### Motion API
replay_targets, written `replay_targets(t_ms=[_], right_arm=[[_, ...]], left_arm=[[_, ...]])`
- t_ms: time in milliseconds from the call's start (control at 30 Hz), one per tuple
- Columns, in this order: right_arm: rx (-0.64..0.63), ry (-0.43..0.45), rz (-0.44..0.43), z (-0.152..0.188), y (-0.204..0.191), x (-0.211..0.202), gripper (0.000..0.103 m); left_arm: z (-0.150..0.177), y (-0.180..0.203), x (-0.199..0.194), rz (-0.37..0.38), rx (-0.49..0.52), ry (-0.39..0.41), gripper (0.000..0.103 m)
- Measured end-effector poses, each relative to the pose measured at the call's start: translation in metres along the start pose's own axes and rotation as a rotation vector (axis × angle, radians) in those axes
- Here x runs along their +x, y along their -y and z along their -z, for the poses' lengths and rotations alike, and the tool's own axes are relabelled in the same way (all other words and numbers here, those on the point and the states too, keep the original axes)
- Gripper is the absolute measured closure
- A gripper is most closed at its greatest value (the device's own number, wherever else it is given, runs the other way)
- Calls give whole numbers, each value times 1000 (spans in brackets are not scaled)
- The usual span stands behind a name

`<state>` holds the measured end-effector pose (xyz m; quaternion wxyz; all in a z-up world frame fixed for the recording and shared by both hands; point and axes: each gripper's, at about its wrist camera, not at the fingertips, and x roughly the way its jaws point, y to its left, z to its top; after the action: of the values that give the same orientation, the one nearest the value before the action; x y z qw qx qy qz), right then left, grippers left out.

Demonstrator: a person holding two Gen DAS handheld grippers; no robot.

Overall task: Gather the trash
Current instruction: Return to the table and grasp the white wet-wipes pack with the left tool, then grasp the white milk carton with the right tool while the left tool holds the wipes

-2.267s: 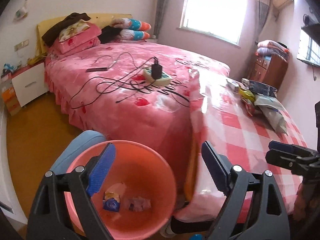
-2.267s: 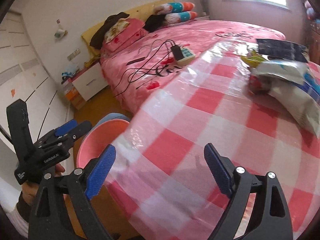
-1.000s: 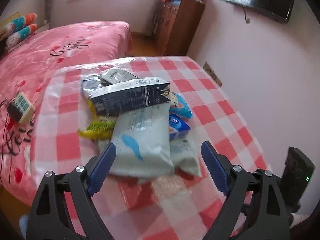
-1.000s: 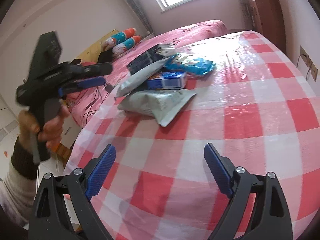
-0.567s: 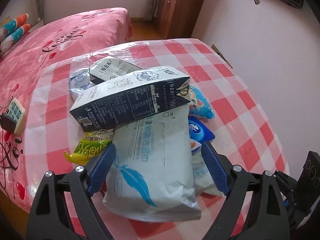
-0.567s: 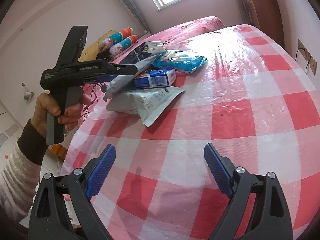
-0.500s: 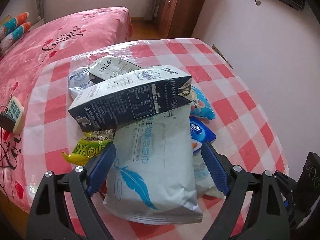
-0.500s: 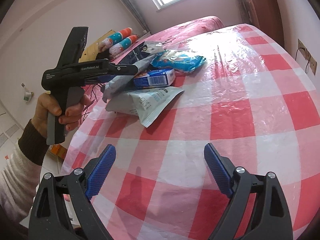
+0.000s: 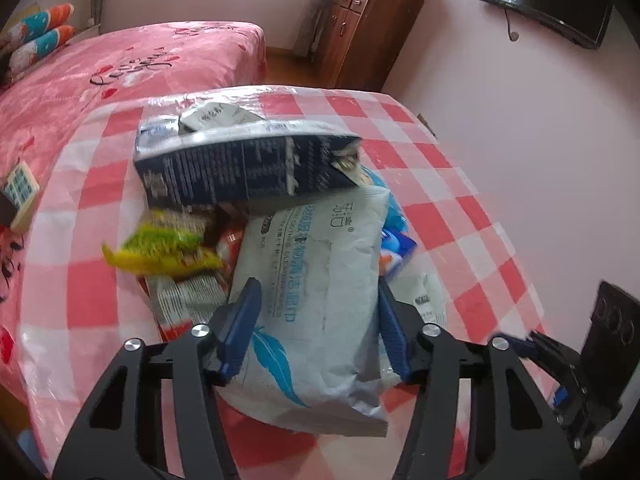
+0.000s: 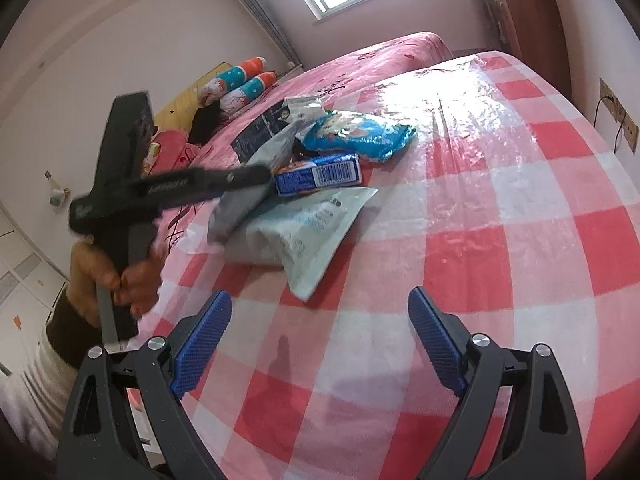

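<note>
A heap of trash lies on the red-checked table. In it are a white wipes pack, a dark carton resting on its far end, a yellow-green wrapper, a blue snack bag and a small blue box. My left gripper is closing, and both blue pads press the sides of the wipes pack. The right wrist view shows that pack tilted up under the left gripper, above a second white pouch. My right gripper hangs open over bare tablecloth, with nothing between its fingers.
A pink bed adjoins the table's far left side, with a power strip on it. A wooden cabinet stands by the far wall, a TV hangs on the right wall, and a wall socket sits beyond the table edge.
My left gripper has come down onto the heap and its jaws have narrowed from wide apart onto the wipes pack. The carton on top has shifted. The right gripper stays open.
</note>
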<state>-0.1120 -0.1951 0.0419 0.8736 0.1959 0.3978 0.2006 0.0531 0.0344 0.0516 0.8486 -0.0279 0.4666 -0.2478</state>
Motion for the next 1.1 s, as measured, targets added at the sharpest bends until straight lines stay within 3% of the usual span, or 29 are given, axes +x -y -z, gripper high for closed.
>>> replay_targets(t_ms=[300, 400, 467, 633, 833, 967, 1100], right_arm=[[-6, 0, 7, -20, -3, 7, 14], [-17, 7, 14, -25, -7, 8, 14], [-24, 12, 19, -28, -7, 7, 14], [-40, 19, 21, -43, -7, 12, 14], [-70, -4, 14, -59, -10, 25, 14], [-60, -5, 11, -70, -10, 35, 14], [-144, 3, 47, -85, -28, 47, 14]], left_arm=[[42, 19, -15, 35, 49, -6, 49], [46, 21, -17, -4, 96, -1, 39], [46, 21, -14, -29, 126, -1, 24], [44, 11, -3, -13, 135, -7, 17], [46, 2, 2, 56, 96, 7, 18], [51, 1, -1, 65, 74, 29, 26], [56, 1, -3, 57, 41, 47, 29]])
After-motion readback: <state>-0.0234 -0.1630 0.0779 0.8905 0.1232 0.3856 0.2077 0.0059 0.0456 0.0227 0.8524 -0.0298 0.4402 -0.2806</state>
